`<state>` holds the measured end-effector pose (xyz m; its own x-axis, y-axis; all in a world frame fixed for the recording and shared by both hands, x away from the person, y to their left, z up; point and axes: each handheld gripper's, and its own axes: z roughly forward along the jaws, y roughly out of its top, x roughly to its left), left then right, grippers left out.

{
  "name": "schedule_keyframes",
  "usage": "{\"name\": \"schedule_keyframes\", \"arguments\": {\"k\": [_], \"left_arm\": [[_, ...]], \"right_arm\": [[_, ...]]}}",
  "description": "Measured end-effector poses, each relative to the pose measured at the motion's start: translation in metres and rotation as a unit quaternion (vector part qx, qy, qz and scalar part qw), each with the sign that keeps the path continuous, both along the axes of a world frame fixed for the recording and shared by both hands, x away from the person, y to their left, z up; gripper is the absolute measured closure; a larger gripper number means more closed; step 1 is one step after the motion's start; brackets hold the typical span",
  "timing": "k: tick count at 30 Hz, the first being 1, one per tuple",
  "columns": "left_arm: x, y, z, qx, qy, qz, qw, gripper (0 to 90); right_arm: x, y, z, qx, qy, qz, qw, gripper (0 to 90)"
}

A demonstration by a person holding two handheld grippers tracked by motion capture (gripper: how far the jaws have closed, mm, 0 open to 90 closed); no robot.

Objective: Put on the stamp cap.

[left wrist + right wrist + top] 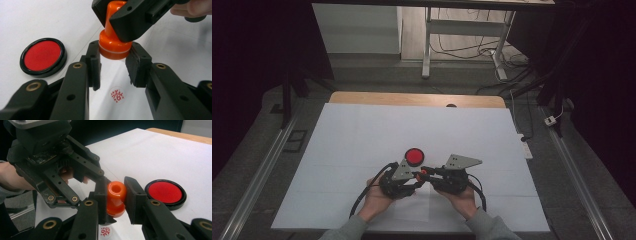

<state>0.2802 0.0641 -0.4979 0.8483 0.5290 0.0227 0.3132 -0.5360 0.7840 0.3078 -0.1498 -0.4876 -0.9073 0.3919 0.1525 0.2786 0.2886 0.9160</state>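
An orange plastic stamp with a knobbed handle (113, 42) sat near the top centre of the left gripper view, held off the white paper sheet (362, 145) that covered the tabletop (412, 98). Two claws met on it. The right claw (115, 195) was clamped on the stamp's narrow handle: in the right gripper view the handle's round end faced the camera at mid-frame, squeezed between the two black pads, with the wider orange base below them. The left claw (113, 66) was clamped lower down, its pads pressing the sides of a clear part just under the orange base, the left pad at centre-left and the right pad at centre-right of the left gripper view. From that view the right claw came in from the top of the frame, covering much of the handle.

Below the stamp, a round red stamped mark (117, 95) lay on the paper at lower centre of the left gripper view, between the left claw's arms. A round black-rimmed red ink pad (43, 57) rested on the paper at the left of that frame, apart from both claws.

In the high view the two hands held the grippers together at lower centre, with the ink pad just above them.
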Motion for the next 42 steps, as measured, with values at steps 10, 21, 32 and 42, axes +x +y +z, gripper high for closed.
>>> {"name": "schedule_keyframes", "arguments": {"k": [10,21,32,42], "left_arm": [[-0.0023,-0.0002,0.0004,0.001,-0.007,0.000,1.0000,65.4],[-0.0007,-0.0016,-0.0038,0.023,0.010,-0.005,0.9997,65.4],[-0.0010,0.0017,-0.0002,-0.001,-0.006,-0.002,1.0000,65.0],[0.0006,0.0022,-0.0014,-0.001,-0.002,-0.005,1.0000,64.2]], "right_arm": [[-0.0019,0.0009,0.0005,-0.002,-0.010,0.005,0.9999,72.9],[-0.0047,0.0032,-0.0083,-0.014,-0.014,0.003,0.9998,73.0],[-0.0048,0.0041,-0.0014,-0.010,-0.023,-0.001,0.9997,72.7],[-0.0051,0.0042,-0.0014,-0.012,-0.025,-0.004,0.9996,72.5]]}}
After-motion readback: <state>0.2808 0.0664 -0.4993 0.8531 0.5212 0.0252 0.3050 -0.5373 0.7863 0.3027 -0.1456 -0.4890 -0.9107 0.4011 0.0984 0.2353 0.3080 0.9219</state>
